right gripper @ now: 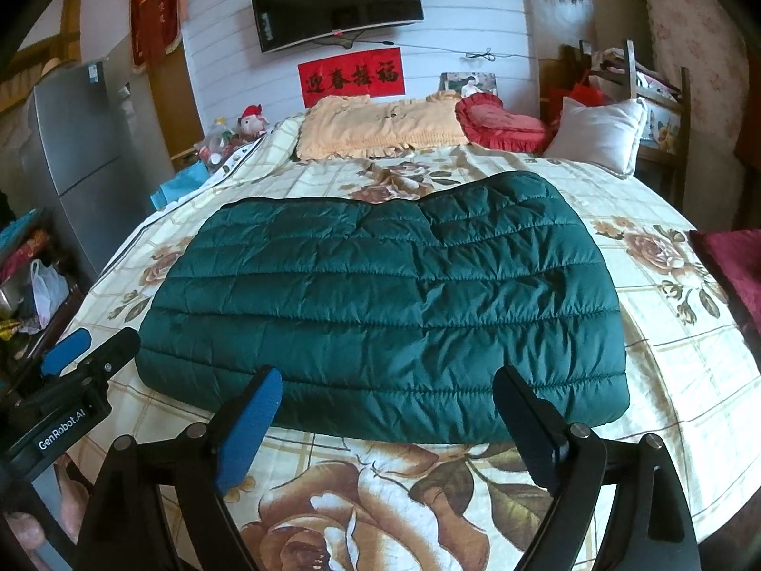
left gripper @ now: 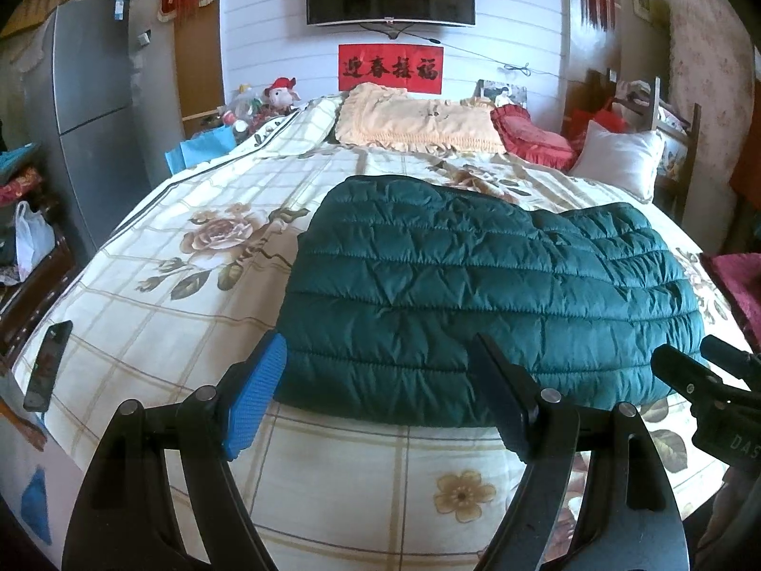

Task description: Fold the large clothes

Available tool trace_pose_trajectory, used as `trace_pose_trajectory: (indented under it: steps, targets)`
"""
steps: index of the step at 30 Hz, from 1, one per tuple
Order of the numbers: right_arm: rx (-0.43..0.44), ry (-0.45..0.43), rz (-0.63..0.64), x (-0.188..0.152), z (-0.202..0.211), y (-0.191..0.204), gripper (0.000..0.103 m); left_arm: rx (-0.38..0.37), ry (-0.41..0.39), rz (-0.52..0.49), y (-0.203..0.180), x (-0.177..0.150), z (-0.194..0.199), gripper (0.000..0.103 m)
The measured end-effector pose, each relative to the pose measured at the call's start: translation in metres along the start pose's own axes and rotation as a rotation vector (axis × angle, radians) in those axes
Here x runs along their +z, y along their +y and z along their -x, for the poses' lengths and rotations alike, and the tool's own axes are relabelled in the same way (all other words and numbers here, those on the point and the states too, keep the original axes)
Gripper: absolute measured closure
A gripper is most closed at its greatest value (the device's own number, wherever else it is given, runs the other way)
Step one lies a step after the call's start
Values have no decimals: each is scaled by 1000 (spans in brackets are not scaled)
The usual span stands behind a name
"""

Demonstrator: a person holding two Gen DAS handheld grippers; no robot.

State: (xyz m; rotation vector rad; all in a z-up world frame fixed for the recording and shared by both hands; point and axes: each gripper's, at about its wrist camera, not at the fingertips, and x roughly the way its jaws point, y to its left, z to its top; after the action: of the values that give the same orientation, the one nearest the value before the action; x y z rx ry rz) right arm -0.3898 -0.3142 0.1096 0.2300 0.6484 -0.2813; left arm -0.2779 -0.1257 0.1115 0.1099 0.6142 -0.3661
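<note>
A dark green quilted puffer jacket (left gripper: 480, 304) lies folded into a flat rectangle on the floral bedspread (left gripper: 157, 285); it also shows in the right wrist view (right gripper: 380, 314). My left gripper (left gripper: 380, 390) is open and empty, its fingers just above the jacket's near edge toward its left corner. My right gripper (right gripper: 387, 421) is open and empty at the middle of the jacket's near edge. The right gripper shows at the right edge of the left wrist view (left gripper: 704, 380), and the left gripper shows at the left of the right wrist view (right gripper: 85, 357).
A black phone (left gripper: 47, 364) lies at the bed's left edge. Pillows (left gripper: 418, 123), a red cushion (left gripper: 532, 135) and a white pillow (left gripper: 618, 159) sit at the head. A grey fridge (left gripper: 90, 109) stands left; a dark red cloth (right gripper: 732, 271) lies right.
</note>
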Motion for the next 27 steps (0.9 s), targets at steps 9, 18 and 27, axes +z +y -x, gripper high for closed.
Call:
trace_pose_trajectory:
  steps: [9, 18, 27]
  targets:
    - [4, 6, -4, -1, -2, -1, 14, -8, 7, -6, -2, -1, 0, 23]
    - [11, 15, -6, -2, -4, -1, 14, -13, 8, -15, -3, -1, 0, 23]
    - [14, 25, -11, -3, -7, 0, 14, -29, 16, -16, -5, -2, -2, 23]
